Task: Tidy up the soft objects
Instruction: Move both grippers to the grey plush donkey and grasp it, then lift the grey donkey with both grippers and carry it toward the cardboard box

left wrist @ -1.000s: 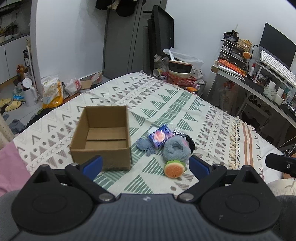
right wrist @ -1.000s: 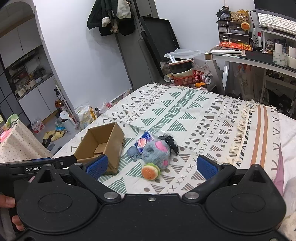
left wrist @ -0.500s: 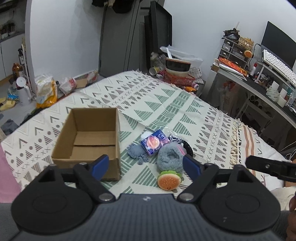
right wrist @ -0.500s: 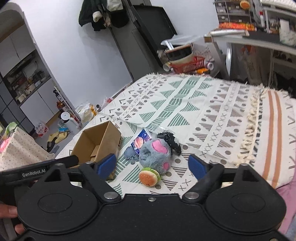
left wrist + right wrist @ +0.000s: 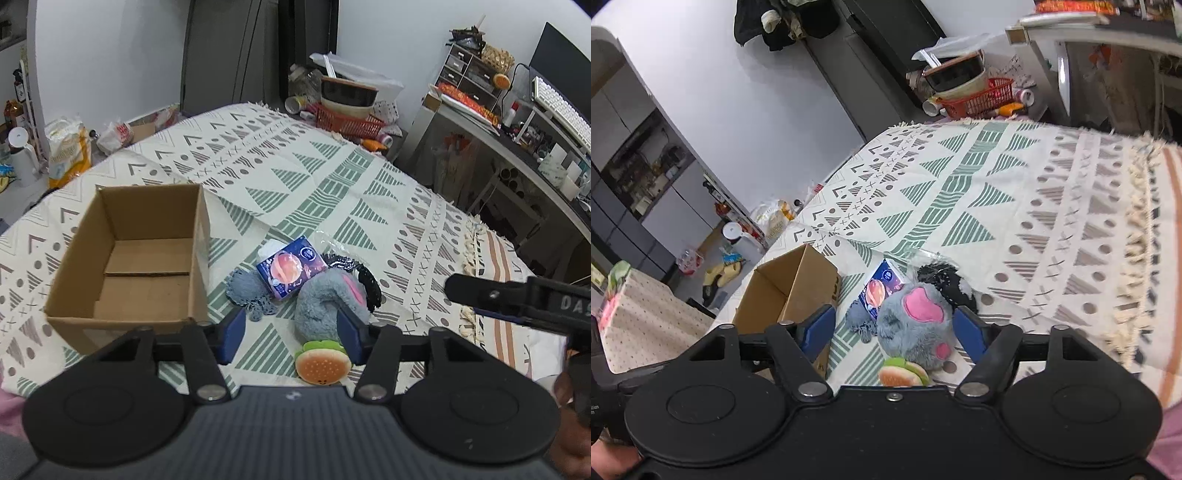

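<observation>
On the patterned bedspread [image 5: 332, 177] an open, empty cardboard box [image 5: 125, 258] stands at the left. Right of it lies a small heap: a blue tissue pack [image 5: 291, 267], a grey plush toy [image 5: 325, 306] with pink patches [image 5: 916, 306], a burger toy [image 5: 323, 365], a grey knitted piece [image 5: 245, 291] and a black fuzzy item [image 5: 364, 280]. My left gripper [image 5: 291, 338] hovers near the burger toy, its jaws closing with the pads touching nothing. My right gripper [image 5: 895, 334] frames the plush [image 5: 916, 332], jaws closing, pads clear of it.
The box [image 5: 790, 295] sits left of the heap in the right wrist view. The right gripper's body [image 5: 517, 299] reaches in from the right. A desk [image 5: 517, 140] with a keyboard stands right of the bed, and a red basket [image 5: 347, 122] with bowls at its far end.
Both grippers have come forward and down toward the heap, which now looks larger. The jaws of both have narrowed markedly. Nothing has been taken hold of.
</observation>
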Available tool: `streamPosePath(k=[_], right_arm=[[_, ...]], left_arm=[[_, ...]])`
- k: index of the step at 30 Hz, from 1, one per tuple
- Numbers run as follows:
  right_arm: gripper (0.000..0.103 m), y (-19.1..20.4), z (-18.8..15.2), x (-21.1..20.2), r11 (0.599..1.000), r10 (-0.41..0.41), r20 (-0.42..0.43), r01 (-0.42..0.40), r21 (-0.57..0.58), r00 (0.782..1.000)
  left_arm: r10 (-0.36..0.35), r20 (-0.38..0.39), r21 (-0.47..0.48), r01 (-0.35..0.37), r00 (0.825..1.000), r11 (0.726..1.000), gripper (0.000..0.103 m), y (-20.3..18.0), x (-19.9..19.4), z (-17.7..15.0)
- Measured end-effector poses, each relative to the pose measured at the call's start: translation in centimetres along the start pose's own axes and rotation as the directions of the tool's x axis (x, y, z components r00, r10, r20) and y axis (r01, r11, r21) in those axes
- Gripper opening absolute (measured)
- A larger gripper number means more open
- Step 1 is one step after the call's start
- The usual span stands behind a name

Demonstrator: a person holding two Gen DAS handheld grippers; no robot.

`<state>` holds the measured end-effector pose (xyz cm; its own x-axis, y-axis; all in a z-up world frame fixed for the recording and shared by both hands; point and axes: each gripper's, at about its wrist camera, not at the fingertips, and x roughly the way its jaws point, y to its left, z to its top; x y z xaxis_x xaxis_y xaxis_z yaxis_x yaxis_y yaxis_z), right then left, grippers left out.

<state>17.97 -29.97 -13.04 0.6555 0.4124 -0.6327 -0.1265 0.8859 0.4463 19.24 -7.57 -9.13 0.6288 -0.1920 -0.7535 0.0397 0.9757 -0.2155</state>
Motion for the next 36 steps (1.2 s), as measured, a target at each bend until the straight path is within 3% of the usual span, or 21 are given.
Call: streamPosePath(k=[4,15,23,28,36], right_arm=[[0.054,-0.9,-0.6,2.5,1.000,-0.003,-0.023,0.004,0.027,1.000],[0.053,-2.4,-0.8,7.6,0.998,0.013,-0.157,-0.002,0.069,0.988],[0.053,-3.4,-0.9,10.6,0.993,0.031,-0.238,-0.002,0.120,0.971],[0.036,-4.4,-1.0,12.5,0.987,0.036,-0.282,0.010,0.160,0.959],[0.029,-6.1,-0.5,13.1,0.960,0.086,-0.256,-0.011,0.279,0.963]], left_arm=[[-0.001,-0.026,-0.011,0.001,1.000,1.000,0.043,0.4,2.2,0.2],[-0.025,-0.109,-0.030,0.021,0.994,0.999,0.033,0.4,8.1,0.4],[-0.045,-0.160,-0.064,0.035,0.986,0.997,0.032,0.9,11.9,0.4],[-0.063,-0.197,-0.097,0.045,0.978,0.994,0.032,1.4,13.8,0.2],[-0.116,-0.195,-0.125,0.093,0.974,0.988,0.032,1.1,15.1,1.2]])
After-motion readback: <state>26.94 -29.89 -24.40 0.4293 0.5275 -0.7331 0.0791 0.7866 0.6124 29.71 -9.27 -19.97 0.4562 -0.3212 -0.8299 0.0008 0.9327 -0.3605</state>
